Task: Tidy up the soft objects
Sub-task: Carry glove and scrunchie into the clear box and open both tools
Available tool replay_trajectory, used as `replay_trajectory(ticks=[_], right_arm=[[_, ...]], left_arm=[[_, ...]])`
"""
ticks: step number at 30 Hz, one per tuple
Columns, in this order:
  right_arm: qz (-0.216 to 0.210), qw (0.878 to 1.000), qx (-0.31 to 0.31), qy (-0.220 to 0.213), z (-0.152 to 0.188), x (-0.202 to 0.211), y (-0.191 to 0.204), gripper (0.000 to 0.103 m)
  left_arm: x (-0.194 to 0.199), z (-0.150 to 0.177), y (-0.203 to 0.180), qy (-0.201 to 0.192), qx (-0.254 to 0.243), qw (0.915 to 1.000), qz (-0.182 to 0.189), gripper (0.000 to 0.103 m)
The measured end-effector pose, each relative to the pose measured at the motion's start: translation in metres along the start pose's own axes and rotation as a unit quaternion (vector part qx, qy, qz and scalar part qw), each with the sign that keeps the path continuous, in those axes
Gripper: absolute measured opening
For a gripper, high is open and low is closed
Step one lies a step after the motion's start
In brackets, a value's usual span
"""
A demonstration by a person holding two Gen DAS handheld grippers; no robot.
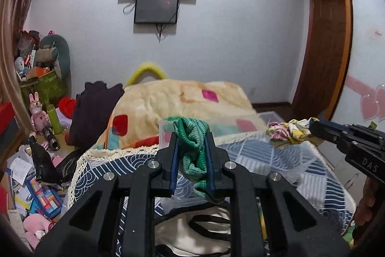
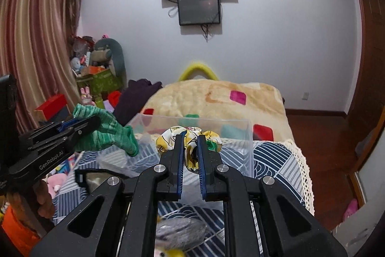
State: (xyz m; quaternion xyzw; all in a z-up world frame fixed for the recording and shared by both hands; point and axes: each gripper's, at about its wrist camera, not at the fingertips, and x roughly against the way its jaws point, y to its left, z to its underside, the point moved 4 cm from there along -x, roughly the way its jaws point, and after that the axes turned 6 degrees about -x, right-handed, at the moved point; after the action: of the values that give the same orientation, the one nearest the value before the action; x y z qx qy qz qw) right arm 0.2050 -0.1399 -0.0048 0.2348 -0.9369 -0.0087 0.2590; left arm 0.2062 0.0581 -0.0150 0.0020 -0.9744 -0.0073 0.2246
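My left gripper (image 1: 191, 136) is shut on a green knitted sock (image 1: 193, 148), held in the air above the bed; it also shows at the left of the right wrist view (image 2: 105, 134). My right gripper (image 2: 190, 139) is shut on a yellow, white and pink floral scrunchie (image 2: 187, 136), held just in front of a clear plastic box (image 2: 240, 136) that stands on the bed. In the left wrist view the scrunchie (image 1: 287, 130) and right gripper (image 1: 310, 128) are at the right.
The bed has a blue patterned cover (image 2: 272, 158) with a lace edge and a beige blanket (image 2: 211, 98) beyond. A cream bag (image 1: 197, 230) lies below my left gripper. Cluttered toys and boxes (image 1: 36, 136) fill the floor at left. A wooden door (image 1: 329, 40) stands at right.
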Motion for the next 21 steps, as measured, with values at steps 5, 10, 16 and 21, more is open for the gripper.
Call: replay_trajectory(ticks=[5,10,16,21], right_arm=[[0.022,0.999,0.005,0.037,0.008,-0.029,-0.007,0.010],[0.029,0.997,0.003,0.074,0.018,-0.049,-0.011,0.010],[0.027,0.993,0.000,0.115,0.030,-0.062,-0.014,0.011],[0.023,0.993,-0.014,0.117,0.032,-0.056,-0.018,0.020]], left_arm=[[-0.022,0.007,0.005,0.035,0.011,0.9993,0.002,0.019],[-0.040,0.020,0.000,0.067,-0.002,0.9978,0.004,0.019],[-0.047,0.029,-0.008,0.087,-0.017,0.9961,0.001,0.020],[-0.044,0.028,-0.008,0.097,-0.017,0.9951,0.008,0.031]])
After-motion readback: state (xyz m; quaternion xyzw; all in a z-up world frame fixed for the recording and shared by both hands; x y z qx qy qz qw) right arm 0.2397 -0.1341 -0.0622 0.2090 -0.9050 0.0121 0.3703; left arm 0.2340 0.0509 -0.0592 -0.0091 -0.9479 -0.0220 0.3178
